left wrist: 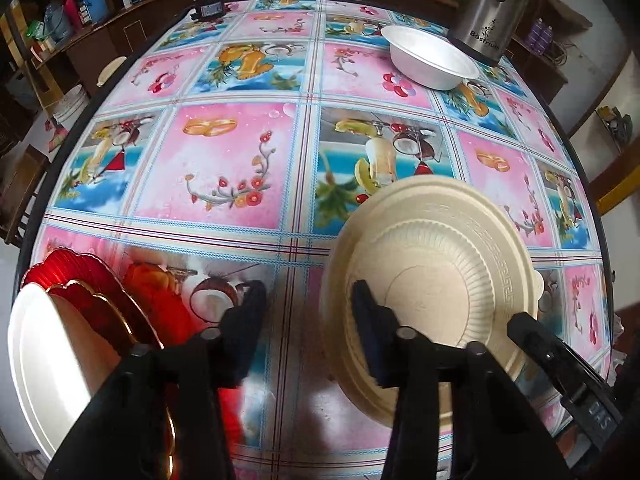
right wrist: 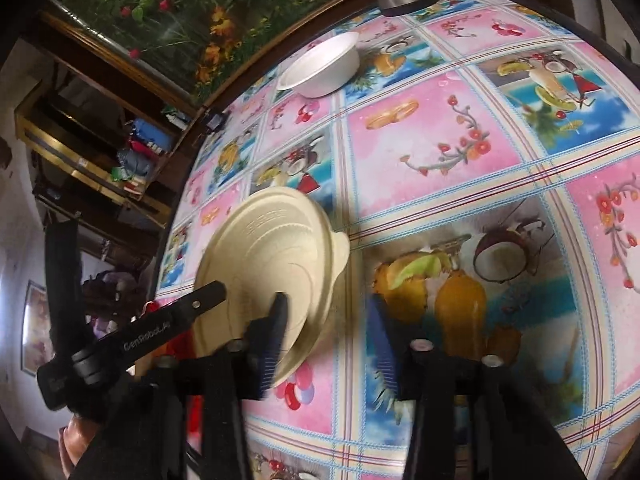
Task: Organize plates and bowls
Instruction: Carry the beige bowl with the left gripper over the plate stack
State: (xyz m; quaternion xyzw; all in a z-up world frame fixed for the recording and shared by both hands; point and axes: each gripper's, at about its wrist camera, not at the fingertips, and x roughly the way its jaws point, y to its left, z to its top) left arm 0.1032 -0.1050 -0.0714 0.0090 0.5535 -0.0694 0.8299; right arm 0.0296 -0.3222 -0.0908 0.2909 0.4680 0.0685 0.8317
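A cream embossed plate (left wrist: 436,276) lies upside down on the table, just right of my left gripper (left wrist: 308,312), which is open and empty. Its right finger (left wrist: 372,328) overlaps the plate's left part. The same plate shows in the right wrist view (right wrist: 276,260), left of my right gripper (right wrist: 332,320), which is open and empty above the tablecloth. A white bowl (left wrist: 430,58) stands at the far right by the kettle; it also shows in the right wrist view (right wrist: 322,66). A red scalloped plate (left wrist: 100,284) with a white plate (left wrist: 44,368) on it sits at the near left.
A steel kettle (left wrist: 486,4) stands behind the white bowl. A small black device (left wrist: 208,6) sits at the table's far edge. The table (left wrist: 240,168) has a pink and blue patterned cloth. Shelves with clutter lie beyond the left edge.
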